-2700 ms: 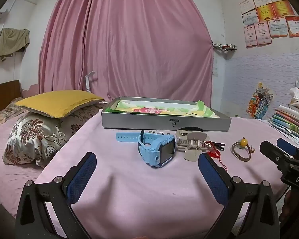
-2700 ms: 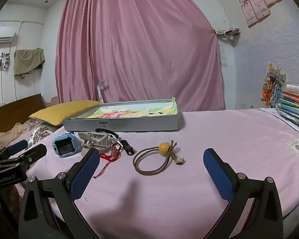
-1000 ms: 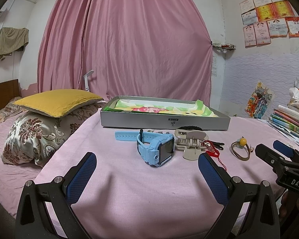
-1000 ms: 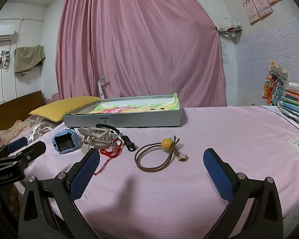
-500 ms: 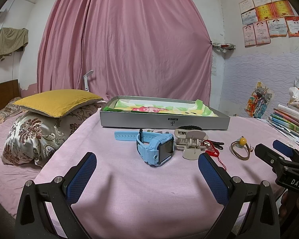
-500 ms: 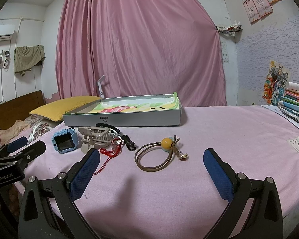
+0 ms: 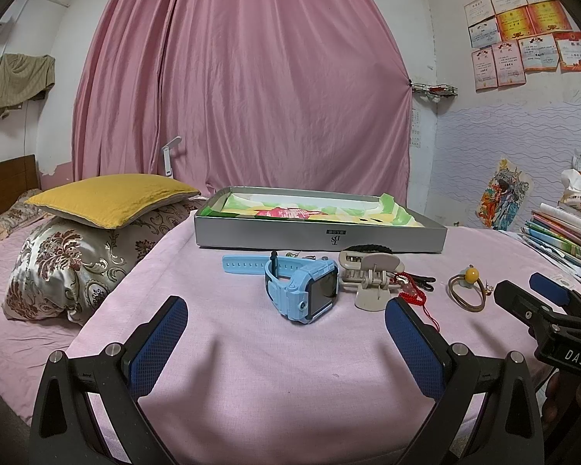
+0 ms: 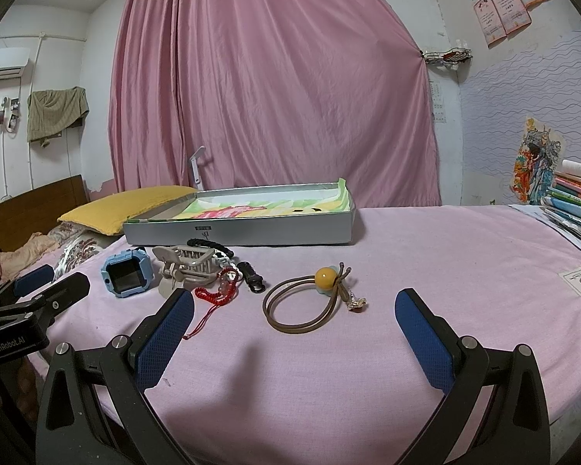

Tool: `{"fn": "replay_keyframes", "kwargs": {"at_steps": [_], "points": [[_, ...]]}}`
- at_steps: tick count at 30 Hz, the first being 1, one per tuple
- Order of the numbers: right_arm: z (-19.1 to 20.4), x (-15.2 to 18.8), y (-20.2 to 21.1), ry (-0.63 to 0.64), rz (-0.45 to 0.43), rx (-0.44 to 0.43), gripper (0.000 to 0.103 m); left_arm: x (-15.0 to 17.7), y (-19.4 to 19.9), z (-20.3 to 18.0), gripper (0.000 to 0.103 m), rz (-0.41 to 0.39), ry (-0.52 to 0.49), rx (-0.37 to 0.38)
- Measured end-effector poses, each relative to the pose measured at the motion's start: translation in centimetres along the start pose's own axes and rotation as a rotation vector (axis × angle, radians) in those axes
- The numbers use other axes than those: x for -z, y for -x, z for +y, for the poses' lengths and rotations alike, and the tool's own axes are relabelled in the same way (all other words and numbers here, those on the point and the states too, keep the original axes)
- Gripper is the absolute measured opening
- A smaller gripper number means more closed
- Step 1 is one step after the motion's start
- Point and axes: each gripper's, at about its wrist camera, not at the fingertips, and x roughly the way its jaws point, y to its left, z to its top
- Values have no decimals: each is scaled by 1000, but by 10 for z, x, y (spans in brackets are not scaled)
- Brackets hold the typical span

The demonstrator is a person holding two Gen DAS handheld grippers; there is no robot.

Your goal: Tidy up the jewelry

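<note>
Hair tie [image 8: 310, 302] lying flat on pink sheet [image 8: 426, 271], ahead of and between the right fingers [image 8: 166, 333], apart from both pads. Watch [image 7: 304, 285] ahead of and between the left fingers [image 7: 159, 345], likewise untouched. Clip [image 7: 372, 279], red cord [image 8: 217, 290] and black strap [image 8: 251, 277] bunched just beyond the right gripper's [image 8: 294, 329] left finger. Box [image 7: 321, 224] further ahead, open-topped, well apart from both grippers.

Right gripper spread wide, empty. Left gripper [image 7: 286, 337] spread wide, empty.

Probable step: first pickup, likely the tie. Recommended: advance low, straddle the bead, close across it rather than the thin loop; avoid snagging the sheet. Lift clear before carrying to the box.

Against 2.7 s back: items slightly farther from both finger pairs; nothing displaced, spread unchanged.
</note>
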Motion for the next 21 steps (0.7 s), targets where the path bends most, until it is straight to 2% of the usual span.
{"fn": "replay_keyframes", "kwargs": {"at_steps": [13, 21], "points": [[2, 2, 0, 3, 4, -1, 102, 0, 0, 0, 102, 2, 1, 3], [-2, -17, -5, 32, 36, -57, 102, -13, -9, 3, 102, 39, -2, 22]]}}
